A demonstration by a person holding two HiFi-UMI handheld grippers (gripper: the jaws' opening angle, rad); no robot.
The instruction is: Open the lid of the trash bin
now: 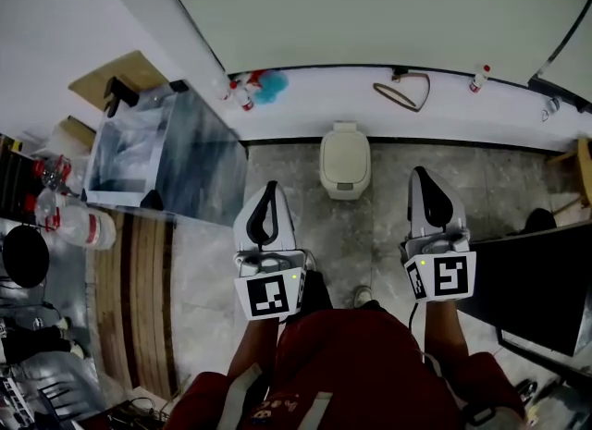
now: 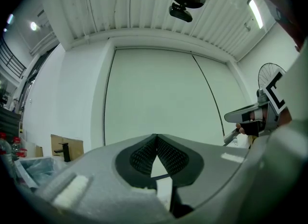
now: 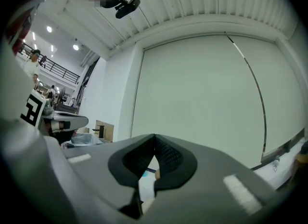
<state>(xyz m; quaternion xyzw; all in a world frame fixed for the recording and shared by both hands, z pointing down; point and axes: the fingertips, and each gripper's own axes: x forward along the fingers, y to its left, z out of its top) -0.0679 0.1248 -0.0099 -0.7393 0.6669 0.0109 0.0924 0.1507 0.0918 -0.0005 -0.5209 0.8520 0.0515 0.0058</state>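
Lowest in the head view is your red top [image 1: 361, 363], and just above it the two marker cubes. The left tongs [image 1: 271, 186] reach up from the lower middle of the frame, and the right tongs [image 1: 418, 172] run alongside them toward the right, well apart. In the left gripper view the left tongs [image 2: 156, 137] are closed, tips meeting, with nothing between them. The right gripper view shows the same for the right tongs [image 3: 154, 136]: closed and empty.

Past both tips, at the centre of the head view, the bin [image 1: 345, 162] stands on the grey floor [image 1: 388, 165], between the lines of your two tongs and touching neither. Its lid [image 1: 345, 153] lies flat, closed. The bin's far side is against the white strip at the foot of the wall [image 1: 370, 12].

On that strip, a small bottle [image 1: 479, 78] stands at the upper right. At the upper left a cardboard box [image 1: 129, 75] leans by the wall.
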